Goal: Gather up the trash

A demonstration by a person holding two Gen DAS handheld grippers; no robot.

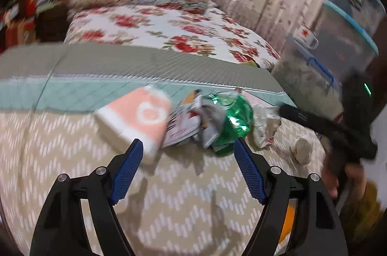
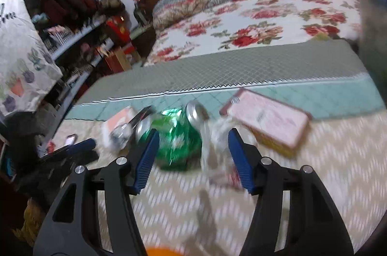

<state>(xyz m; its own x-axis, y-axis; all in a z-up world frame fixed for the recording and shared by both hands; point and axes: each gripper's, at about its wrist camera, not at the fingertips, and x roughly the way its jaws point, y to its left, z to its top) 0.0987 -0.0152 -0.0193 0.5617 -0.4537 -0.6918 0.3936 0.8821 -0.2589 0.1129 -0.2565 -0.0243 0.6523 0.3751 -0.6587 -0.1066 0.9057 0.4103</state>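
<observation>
So the trash is a small heap sitting mid-frame on the beige zigzag-patterned mat (image 1: 183, 202). Centre of it is a crumpled shiny green foil wrapper (image 1: 232, 118), with a crushed silver drink can (image 2: 196, 112) touching its upper edge in the right wrist view. To the left of the green one there's a flattened white printed packet with red and black print (image 1: 186, 123), and left of that a peach-and-white rectangular pack (image 1: 135, 118). Right of the green wrapper lies a crinkled clear plastic wrapper (image 1: 266, 125), and a pink flat rectangular box (image 2: 268, 118) sits further right, tilted, in the right wrist view.

The left gripper (image 1: 188, 149) has its blue-padded jaws spread wide with nothing between them, hovering just in front of the heap. The right gripper (image 2: 193, 139) is also spread apart and not pinching anything, though the green wrapper shows in the gap. Everything's pretty motion-blurred.

Behind the mat is a grey-green quilted cover (image 1: 121, 62), then a floral red-rose bedspread (image 1: 157, 26) toward the top.
</observation>
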